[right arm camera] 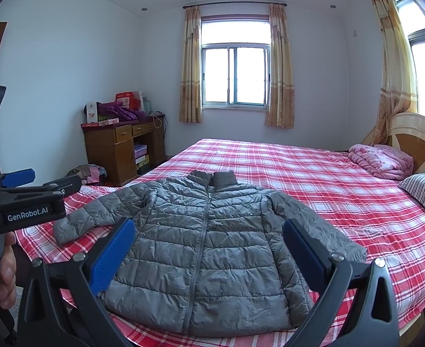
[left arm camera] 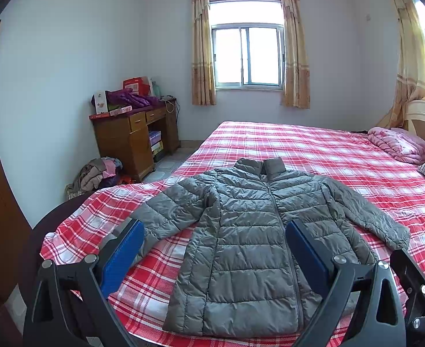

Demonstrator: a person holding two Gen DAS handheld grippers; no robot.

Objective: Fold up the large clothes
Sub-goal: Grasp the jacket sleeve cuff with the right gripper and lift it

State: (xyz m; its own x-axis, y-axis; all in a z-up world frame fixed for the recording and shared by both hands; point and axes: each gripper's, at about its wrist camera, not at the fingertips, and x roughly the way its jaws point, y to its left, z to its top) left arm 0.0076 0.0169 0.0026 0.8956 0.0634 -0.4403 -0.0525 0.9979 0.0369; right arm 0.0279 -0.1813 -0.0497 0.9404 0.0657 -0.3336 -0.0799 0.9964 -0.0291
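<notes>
Left wrist view: the left gripper (left arm camera: 213,248) stands with its blue-padded fingers (left arm camera: 122,256) spread wide, empty, above the near hem of the grey quilted puffer jacket (left arm camera: 241,231). The right gripper (right arm camera: 208,245) is likewise wide apart and holds nothing. The jacket lies flat, zipped, front up, sleeves splayed, directly ahead of both grippers on the red plaid bedspread (left arm camera: 313,150), collar at the far end. Judgement: folding has not begun; approach step. Next move calls for descending onto a sleeve or side edge and closing there.
</notes>
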